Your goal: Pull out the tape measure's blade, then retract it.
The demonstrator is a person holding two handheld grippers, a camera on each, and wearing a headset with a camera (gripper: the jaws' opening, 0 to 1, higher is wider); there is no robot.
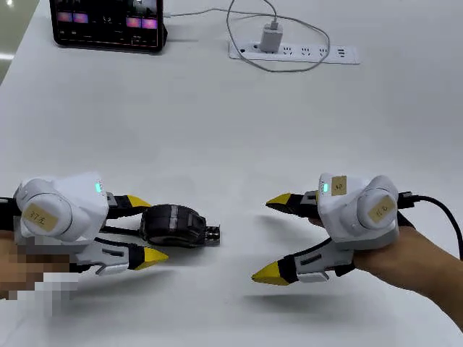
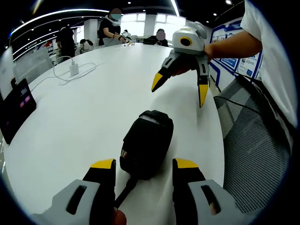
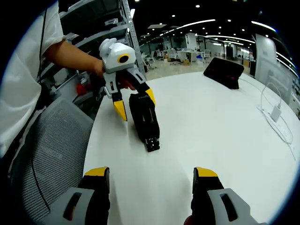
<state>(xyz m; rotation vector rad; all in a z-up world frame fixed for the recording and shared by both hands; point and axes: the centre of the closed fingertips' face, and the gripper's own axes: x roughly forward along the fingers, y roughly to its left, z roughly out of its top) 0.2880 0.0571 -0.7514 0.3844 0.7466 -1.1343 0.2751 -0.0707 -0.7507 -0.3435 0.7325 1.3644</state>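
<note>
Left hand-held gripper [image 2: 144, 163] around tape measure [image 2: 146, 140]

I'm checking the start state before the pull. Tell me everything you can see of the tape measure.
The tape measure is a black, rounded case, seemingly plastic with a ribbed grip, resting on the white table. Its blade looks retracted: just the small metal end hook pokes out, facing the right gripper. A dark strap trails from its rear. It sits between the yellow-tipped fingers of the open left gripper; whether they touch it is unclear.
</note>
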